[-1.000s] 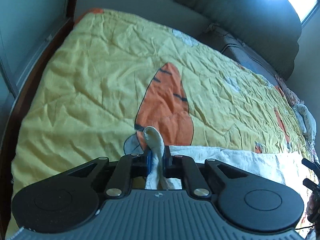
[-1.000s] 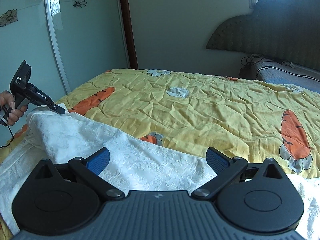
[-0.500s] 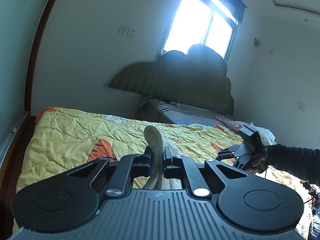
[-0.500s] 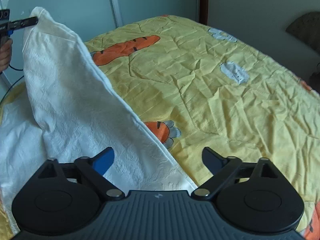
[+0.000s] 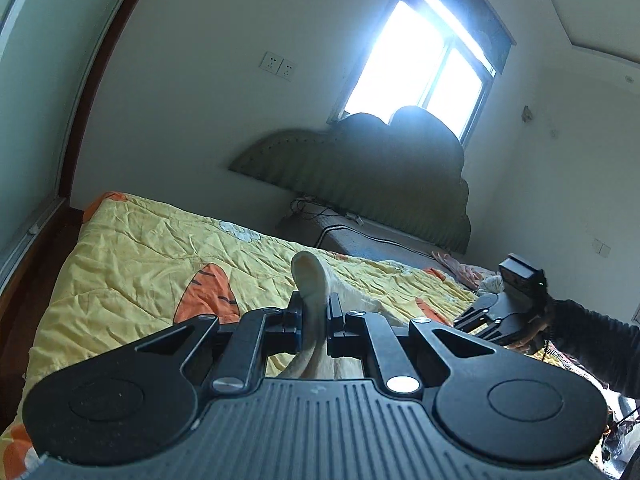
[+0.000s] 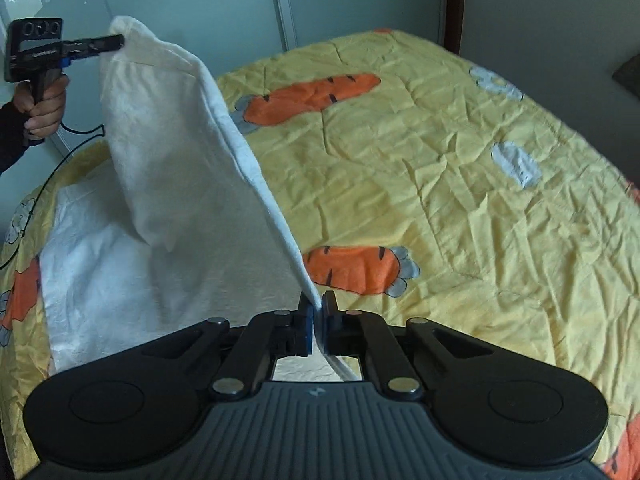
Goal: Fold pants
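White pants [image 6: 176, 184] lie partly on the yellow carrot-print quilt [image 6: 460, 200], with one side lifted off the bed. In the right wrist view my right gripper [image 6: 318, 312] is shut on the lifted edge of the white pants near the bed. My left gripper [image 6: 116, 42] holds the far corner up high, a hand on its handle. In the left wrist view the left gripper [image 5: 314, 314] is shut on a fold of the white pants [image 5: 310, 280] that sticks up between its pads. The right gripper [image 5: 468, 322] shows low at the right, held by a dark-sleeved arm.
The quilt [image 5: 132, 264] covers a wide bed with a dark padded headboard [image 5: 368, 176] under a bright window [image 5: 424, 64]. A dark wooden frame [image 5: 48, 280] and sliding wardrobe doors [image 6: 200, 4] run along the bed's left side. A thin cable [image 6: 48, 184] hangs from the left gripper.
The right gripper's jaws have closed on the pants' edge. The left gripper has lifted its corner of the pants higher and tilted upward, so the cloth now stretches between both grippers.
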